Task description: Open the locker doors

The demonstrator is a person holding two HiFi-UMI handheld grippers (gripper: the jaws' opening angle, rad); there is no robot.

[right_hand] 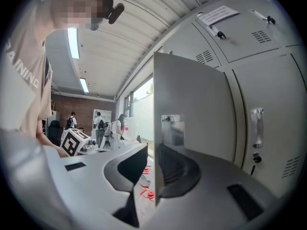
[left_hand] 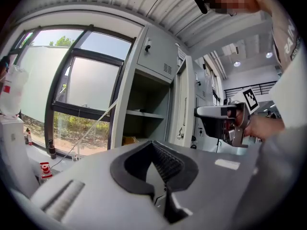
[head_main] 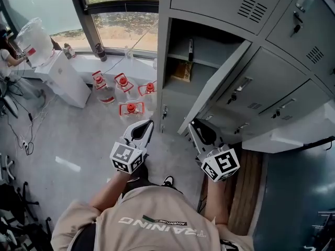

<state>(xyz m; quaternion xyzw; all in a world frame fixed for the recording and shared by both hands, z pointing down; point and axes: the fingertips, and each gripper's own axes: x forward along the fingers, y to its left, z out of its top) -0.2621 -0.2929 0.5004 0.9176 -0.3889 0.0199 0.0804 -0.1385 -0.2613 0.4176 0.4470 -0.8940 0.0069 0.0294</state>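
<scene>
Open locker door: centre of the head view, swung out from the bank at a slant. Its free edge runs down towards the lower middle of the frame. In the right gripper view its inner face fills the middle and carries a small latch plate.

Compartment behind it: upper middle of the head view, with a shelf across it. A small dark item sits on the shelf and a brownish packet lies below.

Right gripper: at the door's low free edge. Its own view shows the jaws parted with that edge between them. The right jaw lies along the inner face and a sliver of floor shows on the left jaw's side, so it straddles the door rather than clamping it.

Left gripper: just left of the door, apart from it. In its own view the jaws are closed tip to tip on nothing.

Shut doors: to the right and above in the head view, each with a handle, all closed.

Further out: red-capped bottles on the floor at centre left, and a white cabinet at upper left under the window.

Step in hand: judged as swinging this one door open. Most of the bank is untouched, so the task looks early.

Next move: likely carry the edge wider along its hinge arc, then slip the jaws off and reach for the handle of the next door to the right.
</scene>
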